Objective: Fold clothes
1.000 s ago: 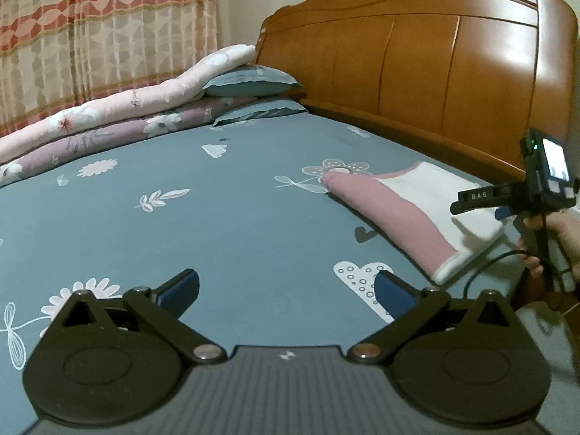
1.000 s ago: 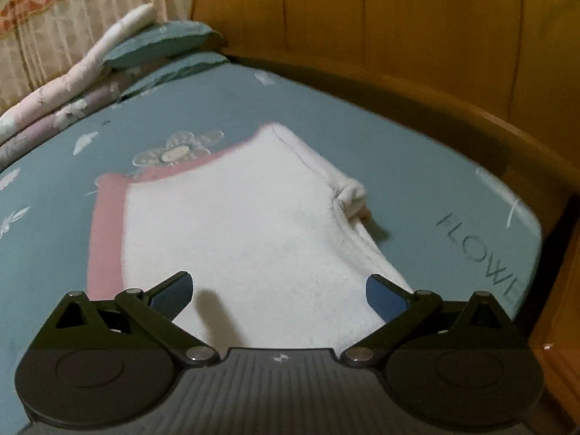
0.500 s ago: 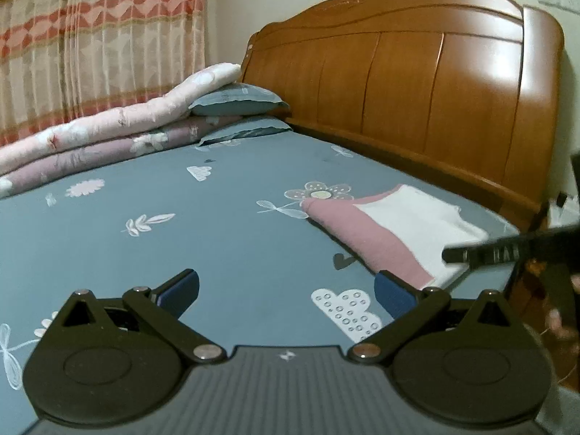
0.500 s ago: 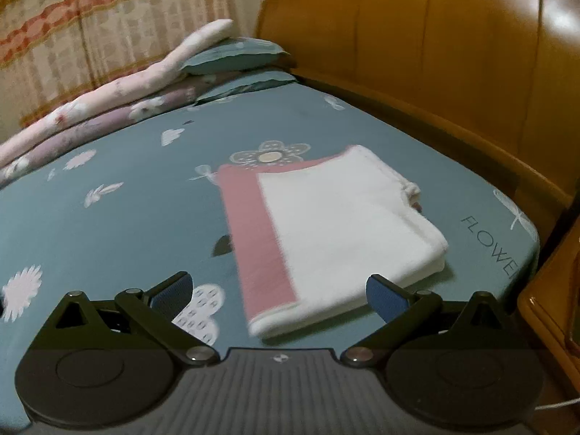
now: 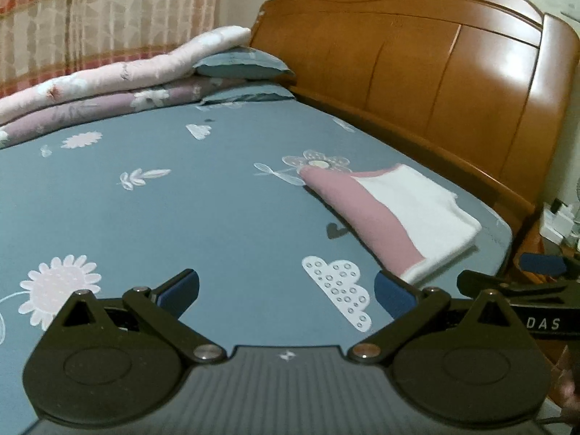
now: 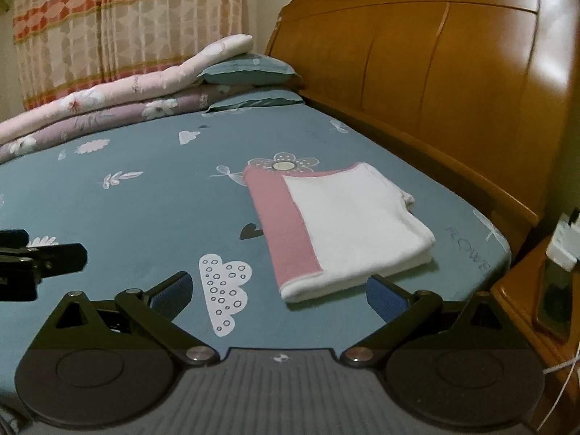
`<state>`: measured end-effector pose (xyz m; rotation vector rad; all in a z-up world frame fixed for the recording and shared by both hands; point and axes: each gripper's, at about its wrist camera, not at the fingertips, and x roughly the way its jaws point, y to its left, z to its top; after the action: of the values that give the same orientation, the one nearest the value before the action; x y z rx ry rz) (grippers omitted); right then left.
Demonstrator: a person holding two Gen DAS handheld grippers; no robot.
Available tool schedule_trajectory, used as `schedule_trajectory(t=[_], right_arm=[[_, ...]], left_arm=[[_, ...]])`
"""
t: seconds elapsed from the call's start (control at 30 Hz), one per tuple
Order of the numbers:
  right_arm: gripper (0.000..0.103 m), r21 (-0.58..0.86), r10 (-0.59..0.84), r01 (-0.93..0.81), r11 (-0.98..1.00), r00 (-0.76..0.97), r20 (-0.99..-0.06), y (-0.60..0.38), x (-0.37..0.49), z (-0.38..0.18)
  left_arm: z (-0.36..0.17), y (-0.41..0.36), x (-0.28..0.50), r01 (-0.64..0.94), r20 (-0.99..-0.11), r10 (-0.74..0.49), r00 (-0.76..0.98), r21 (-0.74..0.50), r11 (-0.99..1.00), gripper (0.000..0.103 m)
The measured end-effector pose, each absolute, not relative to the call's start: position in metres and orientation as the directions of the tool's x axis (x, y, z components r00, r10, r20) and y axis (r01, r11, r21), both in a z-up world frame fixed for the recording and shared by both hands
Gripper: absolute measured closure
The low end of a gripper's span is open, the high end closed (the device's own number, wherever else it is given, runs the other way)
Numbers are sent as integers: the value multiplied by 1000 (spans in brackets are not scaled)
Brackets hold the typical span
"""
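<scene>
Dim, warm room light in both views, with white glare high on the shiny wooden headboard (image 5: pixel 507 72) and only a soft, thin shadow under the folded cloth (image 6: pixel 348 228) below it. Bent lines and dark corners far out from the headboard, as through a round lens. A bit fuzzy all over, and blurriest on the black tool (image 5: pixel 536 311) low beside the headboard's right end.
</scene>
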<state>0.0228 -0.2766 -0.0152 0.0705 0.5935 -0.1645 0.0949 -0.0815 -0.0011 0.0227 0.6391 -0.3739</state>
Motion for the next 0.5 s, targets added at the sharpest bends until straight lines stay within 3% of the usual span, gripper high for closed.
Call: schedule_trajectory(t=[0.5], right_arm=[[0, 81, -95, 181, 980, 786, -610, -278, 14, -37]], left_arm=[[-21, -86, 87, 298, -651, -297, 698, -113, 948, 1]])
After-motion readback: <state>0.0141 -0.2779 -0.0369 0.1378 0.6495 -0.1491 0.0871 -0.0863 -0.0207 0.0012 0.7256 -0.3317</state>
